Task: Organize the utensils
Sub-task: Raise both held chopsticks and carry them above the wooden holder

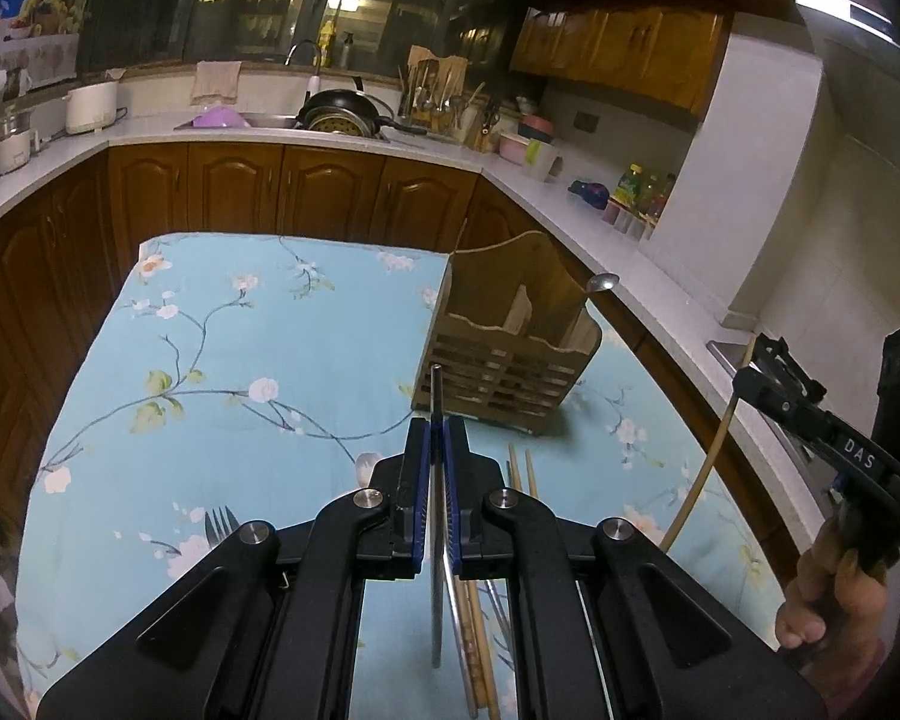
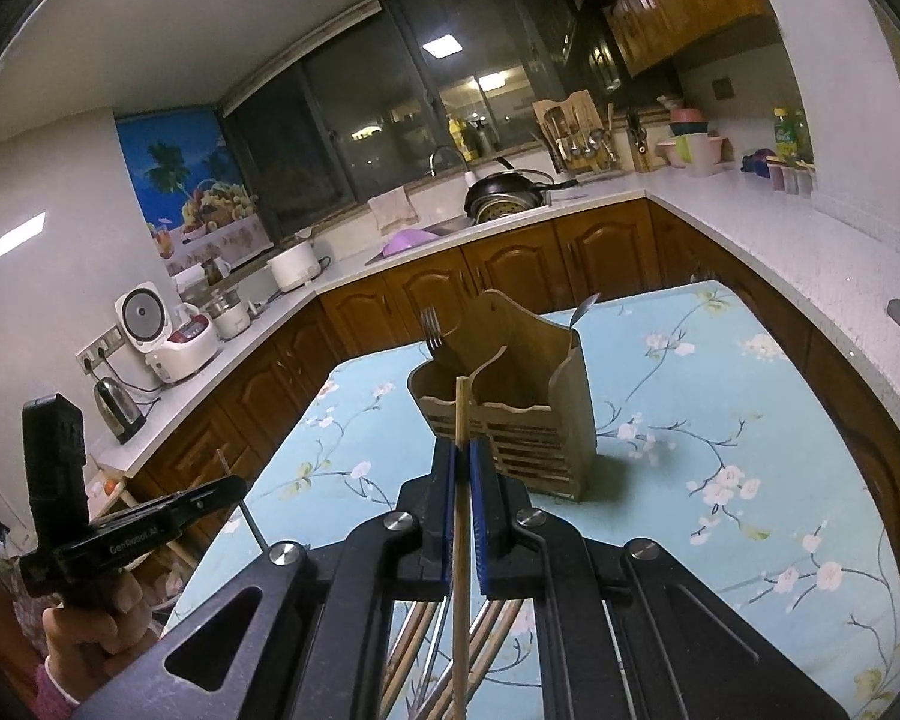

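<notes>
A wooden utensil holder stands on the blue floral tablecloth; it also shows in the right wrist view. A fork and a spoon stand in it. My left gripper is shut on a metal utensil handle, held above the table short of the holder. My right gripper is shut on a wooden chopstick, also short of the holder. Each gripper shows in the other's view, the right and the left. Loose chopsticks and a fork lie on the cloth.
Kitchen counters wrap around the table on the left, back and right. A sink with a black pan is at the back. A rice cooker and a kettle stand on the left counter.
</notes>
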Available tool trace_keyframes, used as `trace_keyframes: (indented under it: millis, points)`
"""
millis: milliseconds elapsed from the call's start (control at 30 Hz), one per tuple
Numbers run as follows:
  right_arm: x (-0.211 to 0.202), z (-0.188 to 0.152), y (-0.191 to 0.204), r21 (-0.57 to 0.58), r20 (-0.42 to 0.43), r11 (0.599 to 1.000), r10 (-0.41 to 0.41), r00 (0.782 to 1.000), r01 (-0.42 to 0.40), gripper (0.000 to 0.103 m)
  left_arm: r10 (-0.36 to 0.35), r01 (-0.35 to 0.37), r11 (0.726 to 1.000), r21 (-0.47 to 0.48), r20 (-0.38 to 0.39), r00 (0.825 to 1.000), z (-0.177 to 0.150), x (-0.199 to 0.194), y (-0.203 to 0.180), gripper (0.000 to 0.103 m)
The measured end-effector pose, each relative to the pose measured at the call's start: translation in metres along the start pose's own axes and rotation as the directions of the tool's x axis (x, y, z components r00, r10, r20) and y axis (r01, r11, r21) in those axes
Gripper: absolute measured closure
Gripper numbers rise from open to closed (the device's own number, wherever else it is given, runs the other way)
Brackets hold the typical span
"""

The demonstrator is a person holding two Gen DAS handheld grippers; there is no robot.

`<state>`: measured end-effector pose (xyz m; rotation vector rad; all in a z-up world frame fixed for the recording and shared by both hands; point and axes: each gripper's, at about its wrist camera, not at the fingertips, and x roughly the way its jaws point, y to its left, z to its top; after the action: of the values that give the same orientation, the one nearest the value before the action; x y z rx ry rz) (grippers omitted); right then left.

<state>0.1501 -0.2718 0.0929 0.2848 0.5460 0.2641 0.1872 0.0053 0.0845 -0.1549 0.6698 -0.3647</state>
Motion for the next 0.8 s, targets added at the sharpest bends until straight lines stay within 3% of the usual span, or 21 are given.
trace_keyframes:
  millis: [233,467,667,800]
  points:
    - [0.001,0.008,-0.006,0.015,0.026,1.000,0.001,1.000,-0.001,0.098,-0.009,0.009,1.000,0.011,0.047,0.999,0.017,-0.006,-0.007,0.099]
    - [0.004,0.034,-0.016,0.035,0.101,0.999,-0.015,0.995,0.012,0.098,-0.014,0.007,0.998,0.055,0.135,0.991,0.057,-0.006,-0.024,0.099]
    - [0.012,0.073,-0.022,0.037,0.202,0.999,-0.035,0.979,0.028,0.098,-0.022,0.012,0.999,0.042,0.255,0.967,0.107,-0.002,-0.033,0.099]
    - [0.022,0.101,-0.022,0.034,0.277,0.998,-0.059,0.959,0.052,0.098,-0.016,0.012,1.000,0.012,0.342,0.939,0.141,0.004,-0.034,0.099]
